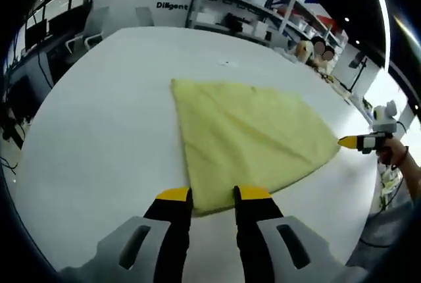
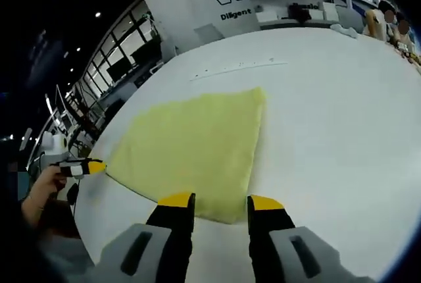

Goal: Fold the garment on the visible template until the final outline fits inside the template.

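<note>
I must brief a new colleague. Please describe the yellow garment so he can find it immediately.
Look at the large white table. The yellow garment lies flat on it, just ahead of both claws, the left claw and the right claw. It is the one coloured cloth there, folded with straight edges and pointed corners.

Storage shelves (image 1: 263,6), perhaps bins.

You have a soft, matt yellow cloth garment (image 1: 247,138), faintly creased, lying on a smooth, matt white table (image 1: 99,131), while your left hand-held gripper (image 1: 214,197) and right hand-held gripper (image 2: 220,203) look like plastic, black jaws tipped with yellow pads on grey bodies.
</note>
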